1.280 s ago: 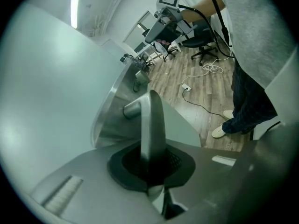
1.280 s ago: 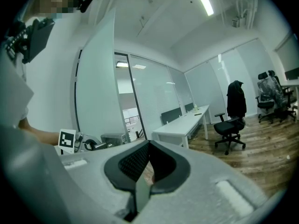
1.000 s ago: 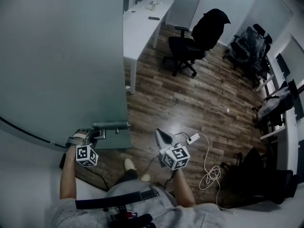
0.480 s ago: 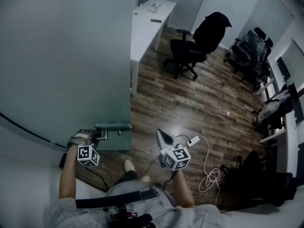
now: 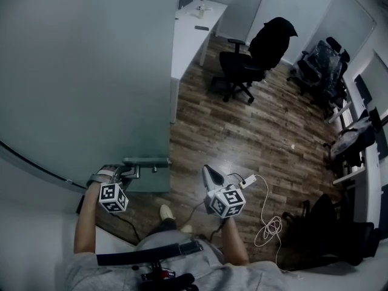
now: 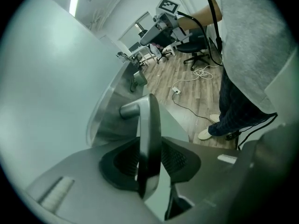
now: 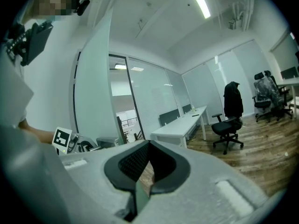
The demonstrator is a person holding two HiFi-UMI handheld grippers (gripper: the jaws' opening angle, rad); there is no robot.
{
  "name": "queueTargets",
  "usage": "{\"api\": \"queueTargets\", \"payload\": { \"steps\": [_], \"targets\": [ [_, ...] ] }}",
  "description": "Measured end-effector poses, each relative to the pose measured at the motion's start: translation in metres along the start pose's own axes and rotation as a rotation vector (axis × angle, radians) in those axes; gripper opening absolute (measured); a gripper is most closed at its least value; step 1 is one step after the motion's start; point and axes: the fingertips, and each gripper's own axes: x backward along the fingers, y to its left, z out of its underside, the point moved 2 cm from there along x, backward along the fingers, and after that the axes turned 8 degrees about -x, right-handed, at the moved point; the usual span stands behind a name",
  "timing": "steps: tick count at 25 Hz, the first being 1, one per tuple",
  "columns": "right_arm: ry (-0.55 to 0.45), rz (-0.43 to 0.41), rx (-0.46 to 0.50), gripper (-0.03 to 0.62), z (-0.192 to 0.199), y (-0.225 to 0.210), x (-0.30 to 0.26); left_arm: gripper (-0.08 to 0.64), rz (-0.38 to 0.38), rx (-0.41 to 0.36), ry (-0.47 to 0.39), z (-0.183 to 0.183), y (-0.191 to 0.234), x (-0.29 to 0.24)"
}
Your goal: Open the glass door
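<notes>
The frosted glass door point(image 5: 91, 71) fills the left of the head view, and its metal lever handle point(image 5: 145, 161) sits at its lower edge. My left gripper point(image 5: 124, 173) is at that handle. In the left gripper view the handle point(image 6: 148, 125) stands between the jaws of the left gripper point(image 6: 149, 160). The jaws are opening and the pads flank the lever loosely. My right gripper point(image 5: 209, 173) hangs over the wood floor to the right of the door, with its jaws closed on nothing. In its own view the right gripper point(image 7: 148, 146) points level into the office.
A white desk point(image 5: 194, 29) stands just beyond the door's edge, with a black office chair point(image 5: 254, 53) beside it. More chairs point(image 5: 321, 65) crowd the far right. A white power strip with a coiled cable point(image 5: 248, 179) lies on the floor by my feet point(image 5: 165, 211).
The whole head view has slid slightly to the right. Both grippers keep their places, the left one still at the handle.
</notes>
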Motion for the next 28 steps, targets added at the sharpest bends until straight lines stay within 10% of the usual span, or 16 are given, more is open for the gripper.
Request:
{"api": "queueTargets", "payload": {
  "steps": [19, 28],
  "targets": [
    [-0.022, 0.019, -0.017, 0.002, -0.001, -0.008, 0.011, 0.222, -0.1, 0.008, 0.018, -0.01, 0.016, 0.052],
    [-0.022, 0.028, -0.008, 0.002, -0.001, -0.011, 0.019, 0.188, -0.159, 0.169, -0.145, -0.038, 0.028, 0.072]
  ]
}}
